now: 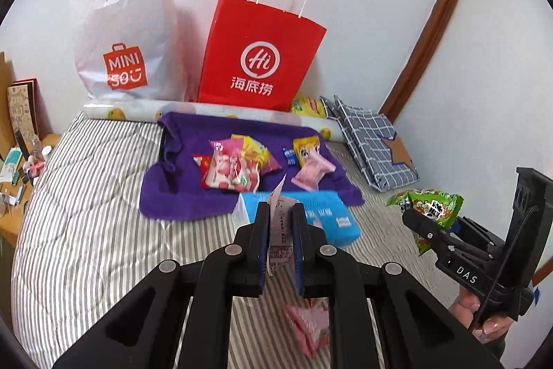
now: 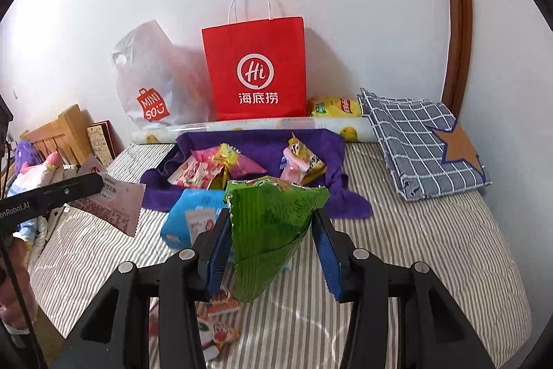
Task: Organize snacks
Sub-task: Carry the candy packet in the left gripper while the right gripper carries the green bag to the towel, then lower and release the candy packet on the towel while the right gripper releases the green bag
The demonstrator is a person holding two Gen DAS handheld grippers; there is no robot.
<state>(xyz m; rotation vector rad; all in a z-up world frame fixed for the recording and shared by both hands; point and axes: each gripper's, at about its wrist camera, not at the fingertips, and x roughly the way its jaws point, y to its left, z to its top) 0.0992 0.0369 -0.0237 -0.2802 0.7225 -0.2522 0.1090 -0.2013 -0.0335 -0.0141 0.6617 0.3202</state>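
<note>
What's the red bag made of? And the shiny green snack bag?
The red bag looks like stiff matte paper: it stands up with sharp creases and has twisted cord handles. The green snack bag, gripped by the right gripper, seems thin glossy plastic film, crinkled with bright glints.

Bare striped bed [image 2: 432,248] lies open at 3 o'clock of the blue box [image 2: 179,217], and again toward 9 o'clock. At 12 o'clock the purple cloth [image 2: 262,144] is crowded with snack packets [image 1: 235,168]. Behind it the red paper bag [image 2: 255,68] and white plastic bag [image 2: 152,82] block the wall; folded checked fabric [image 2: 421,140] fills 2 o'clock.
</note>
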